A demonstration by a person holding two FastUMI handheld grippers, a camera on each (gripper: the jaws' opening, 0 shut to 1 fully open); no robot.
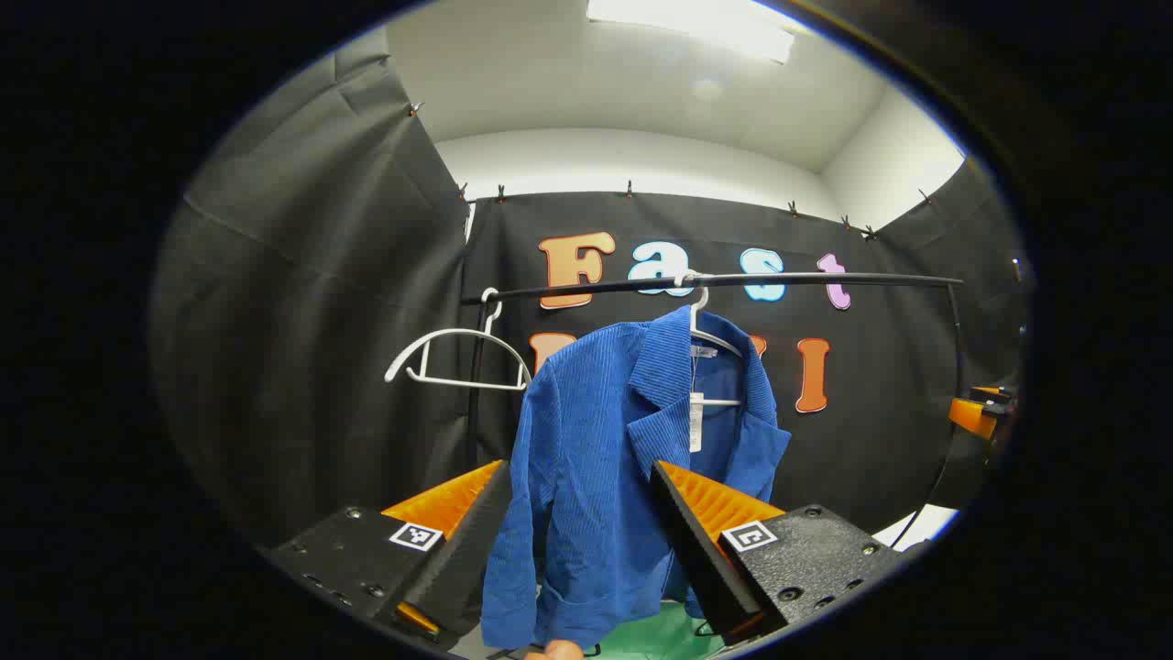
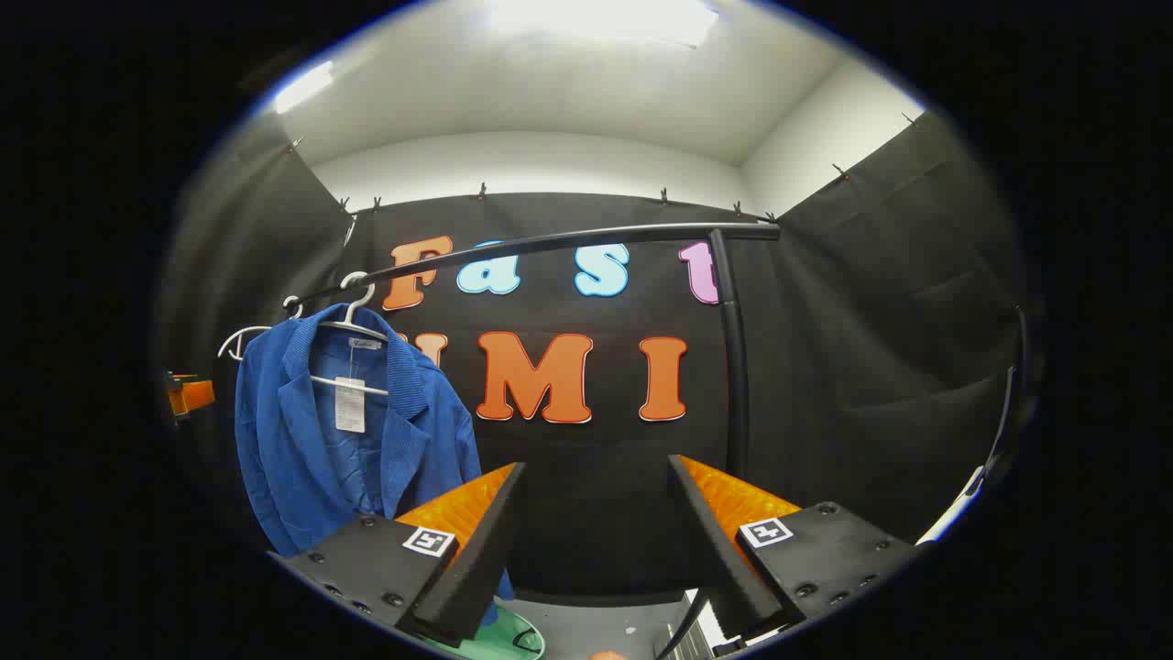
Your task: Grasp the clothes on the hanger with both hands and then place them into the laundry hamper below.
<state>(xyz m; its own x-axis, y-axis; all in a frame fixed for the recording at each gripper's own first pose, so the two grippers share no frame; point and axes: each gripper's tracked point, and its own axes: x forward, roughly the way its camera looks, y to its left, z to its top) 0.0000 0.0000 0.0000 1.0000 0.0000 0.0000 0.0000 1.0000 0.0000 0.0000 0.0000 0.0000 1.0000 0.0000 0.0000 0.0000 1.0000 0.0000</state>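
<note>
Overhead, a black rail [image 1: 733, 280] runs across the booth on a black post [image 2: 733, 367], and it is the biggest thing ahead of either hand-held gripper. From it hangs the blue corduroy jacket [image 1: 596, 477] on a white hanger [image 1: 710, 335], with a bare second hanger [image 1: 458, 362] on the rail beyond the jacket's far shoulder.

The left hand-held gripper [image 1: 582, 527] has its fingers spread wide, empty, with the jacket's front straight ahead and framed between them; whether the cloth is already inside the gap or just beyond the tips I cannot tell. The right hand-held gripper [image 2: 596, 527] is likewise wide and empty, but the jacket [image 2: 348, 431] sits off past its left finger, so it faces bare wall. A green rim [image 2: 499, 642] low by that finger is probably the hamper; too little shows to be sure.

The step in hand looks like the reach before the grasp. To do it well, I would swing the right one across to the jacket's near shoulder, take the other shoulder with the left, bite thick cloth near the collar rather than the loose sleeve, then lift so the cloth slips clear of the hanger before lowering.

A white tag [image 2: 350, 404] hangs inside the collar; its print is too small to read. Each finger block carries a small square marker [image 1: 750, 535].
</note>
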